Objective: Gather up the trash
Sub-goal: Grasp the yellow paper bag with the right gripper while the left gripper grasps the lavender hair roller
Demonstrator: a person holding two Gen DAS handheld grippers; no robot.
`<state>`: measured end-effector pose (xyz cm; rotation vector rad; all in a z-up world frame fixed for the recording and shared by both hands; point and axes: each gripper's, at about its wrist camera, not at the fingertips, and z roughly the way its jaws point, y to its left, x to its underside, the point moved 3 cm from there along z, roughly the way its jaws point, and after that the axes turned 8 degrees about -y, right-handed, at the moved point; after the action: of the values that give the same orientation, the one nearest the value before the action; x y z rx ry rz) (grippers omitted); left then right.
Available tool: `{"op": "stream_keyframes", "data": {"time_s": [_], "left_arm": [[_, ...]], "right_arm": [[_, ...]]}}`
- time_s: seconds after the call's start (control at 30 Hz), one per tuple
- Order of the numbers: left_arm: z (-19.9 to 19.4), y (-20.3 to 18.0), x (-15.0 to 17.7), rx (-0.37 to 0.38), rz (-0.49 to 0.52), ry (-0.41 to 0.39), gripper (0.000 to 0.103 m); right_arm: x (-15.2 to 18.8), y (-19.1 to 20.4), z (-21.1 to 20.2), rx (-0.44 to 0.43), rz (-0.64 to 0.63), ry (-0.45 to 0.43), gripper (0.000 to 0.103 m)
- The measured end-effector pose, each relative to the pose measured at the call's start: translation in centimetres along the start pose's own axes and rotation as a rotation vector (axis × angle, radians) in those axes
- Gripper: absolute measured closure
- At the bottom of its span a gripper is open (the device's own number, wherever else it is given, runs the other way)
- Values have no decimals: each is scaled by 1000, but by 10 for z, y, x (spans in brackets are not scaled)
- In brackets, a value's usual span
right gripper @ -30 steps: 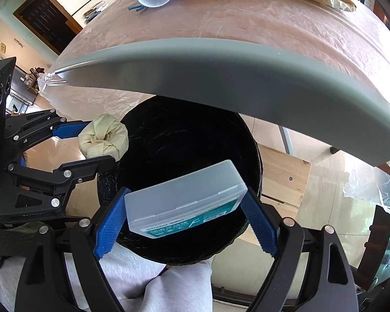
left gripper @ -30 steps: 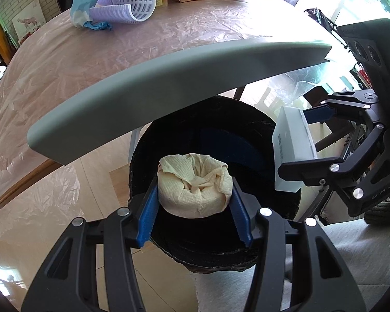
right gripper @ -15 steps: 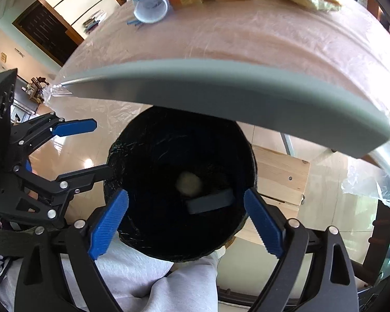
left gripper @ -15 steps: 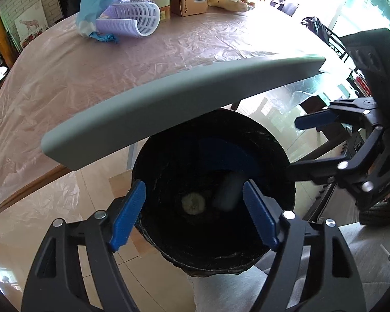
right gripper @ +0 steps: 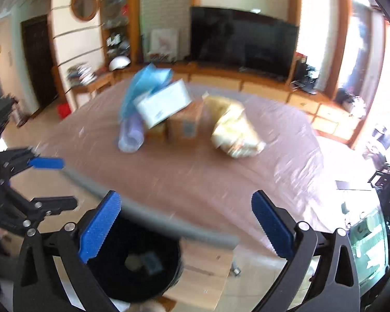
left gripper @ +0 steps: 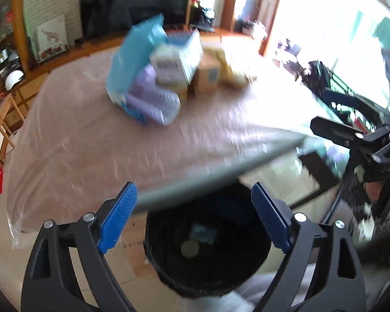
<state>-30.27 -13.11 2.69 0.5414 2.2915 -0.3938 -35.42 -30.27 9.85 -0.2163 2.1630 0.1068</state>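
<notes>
A black bin (left gripper: 247,267) stands on the floor under the table's grey edge (left gripper: 221,176). Inside it lie a crumpled paper wad (left gripper: 189,249) and a clear plastic box (left gripper: 204,231). My left gripper (left gripper: 193,208) hangs above the bin, its jaws opening with nothing between them. My right gripper (right gripper: 186,208) is over the table edge, jaws also opening and empty; the bin (right gripper: 169,280) sits low and to its left. Each gripper shows in the other's view: the right gripper (left gripper: 332,114) at the far right, the left gripper (right gripper: 57,182) at the far left.
On the plastic-covered table (right gripper: 195,176) a pile sits at the far side: a blue bag (right gripper: 148,83), white box (right gripper: 163,104), lilac basket (right gripper: 131,135), cardboard box (right gripper: 186,124) and yellow bag (right gripper: 234,130). A person's lap lies below the grippers.
Both grippers let go: the paper wad and the plastic box dropped into the bin. Both then rose and tilted up, bringing the tabletop and its pile into view.
</notes>
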Motion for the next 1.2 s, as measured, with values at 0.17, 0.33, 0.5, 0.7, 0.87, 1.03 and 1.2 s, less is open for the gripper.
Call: {"op": "stream_keyframes", "data": {"time_s": [0.17,0.33,0.5,0.7,0.87,1.03,1.2], "left_arm": [[18,4,-27,-62,-21,-23,12],[43,1,-45,-76,-28,-8,12],[64,15,-50,-83,-110,19,15],[84,31,-52,-93,-223,52,30],[94,31,-57,-111,-242,55,35],[105,33,-58,-126,-255,79,37],[112,42,-60,-133,-283,94,46]], "right_arm": [[-28,-38,29,47,99,2,4],[-48,-67,65,68,138,31,4],[-64,-88,102,69,147,64,4],[-73,-91,136,38,124,95,4],[-78,-87,160,32,77,115,4],[-82,-92,182,-6,106,135,5],[-81,-90,204,-47,128,180,5]]}}
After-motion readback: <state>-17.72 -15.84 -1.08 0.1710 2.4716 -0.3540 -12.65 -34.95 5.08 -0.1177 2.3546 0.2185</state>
